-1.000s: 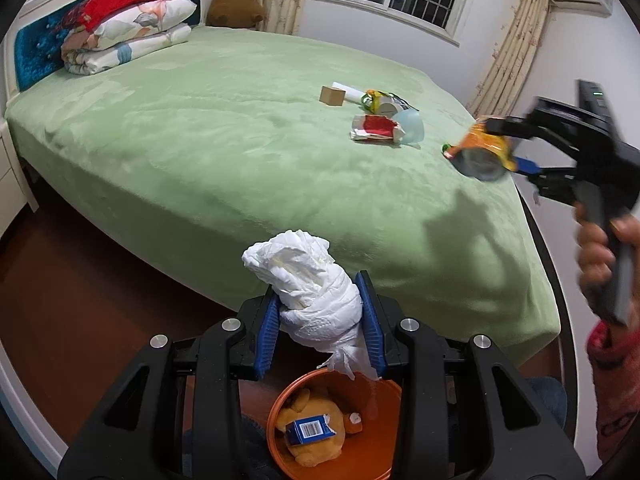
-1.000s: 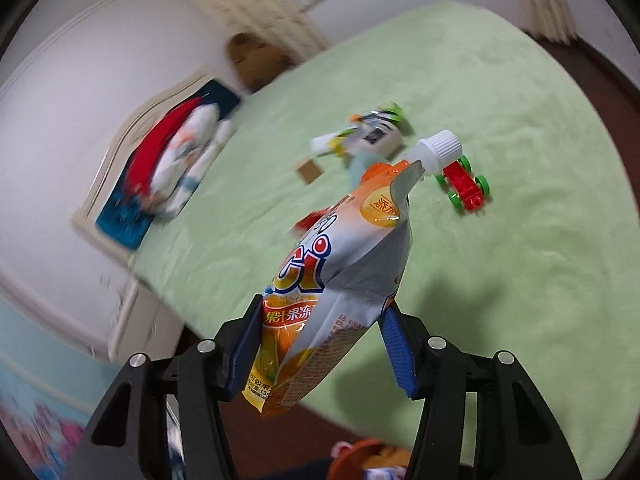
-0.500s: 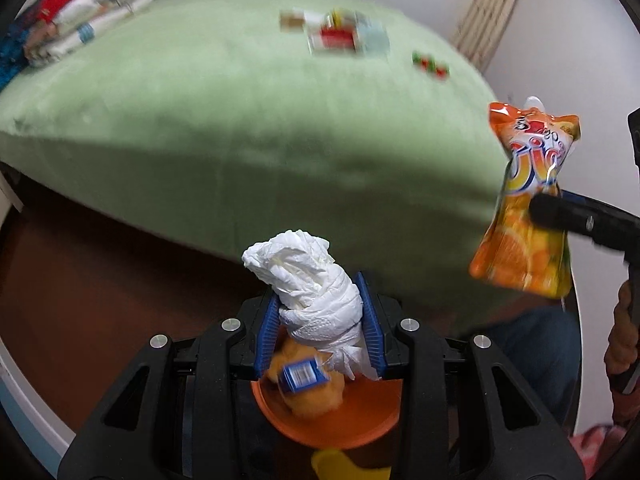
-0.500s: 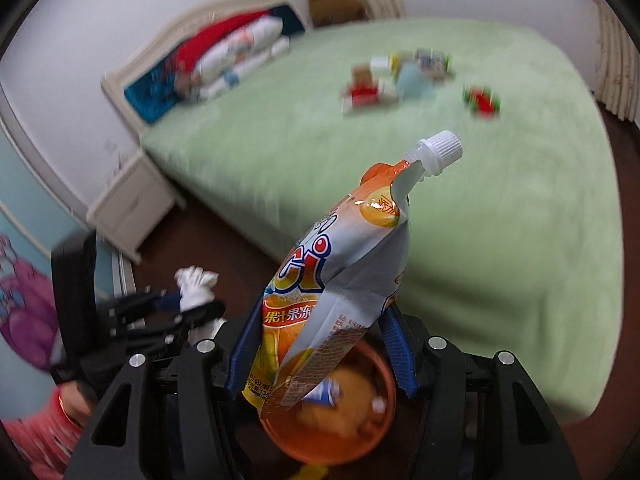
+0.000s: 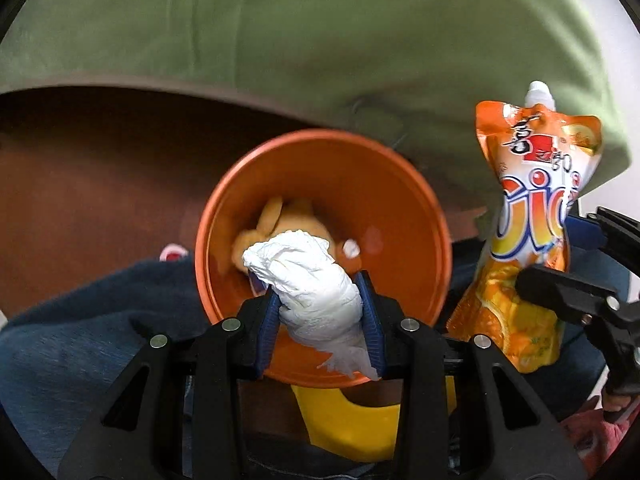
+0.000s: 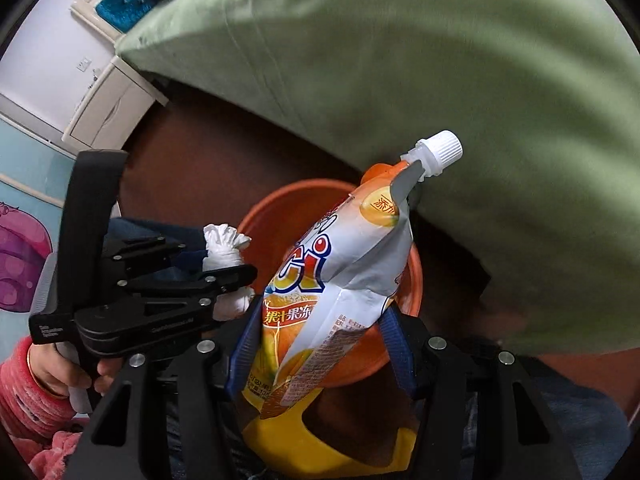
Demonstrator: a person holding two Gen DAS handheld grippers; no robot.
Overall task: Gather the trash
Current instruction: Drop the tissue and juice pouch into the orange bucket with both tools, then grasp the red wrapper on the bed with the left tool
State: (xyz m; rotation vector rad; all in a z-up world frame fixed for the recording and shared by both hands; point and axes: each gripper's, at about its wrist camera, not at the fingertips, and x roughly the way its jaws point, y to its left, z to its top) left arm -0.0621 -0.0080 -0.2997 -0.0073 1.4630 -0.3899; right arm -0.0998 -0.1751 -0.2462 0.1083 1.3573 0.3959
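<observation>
Now poised over the round orange plastic bin (image 5: 400,208), both loads at once. Left gripper (image 5: 318,312), jaws clamped on a crumpled white tissue wad (image 5: 308,280), pointed steeply down inside the bin's rim, presumably so that a release drops the wad straight in. Right gripper (image 6: 316,344), jaws pressed on the lower half of an orange-and-white spouted juice pouch (image 6: 340,272), cap end up and tilted toward the green bed (image 6: 440,60) behind the bin; in the left view just beside the bin's rim rather than over the opening, so likely in need of a shift inward before letting go. Already inside the bin: a yellowish soft lump (image 5: 280,220), too blurred to identify. Under the bin's near edge, something yellow (image 5: 344,420), perhaps a stool.
</observation>
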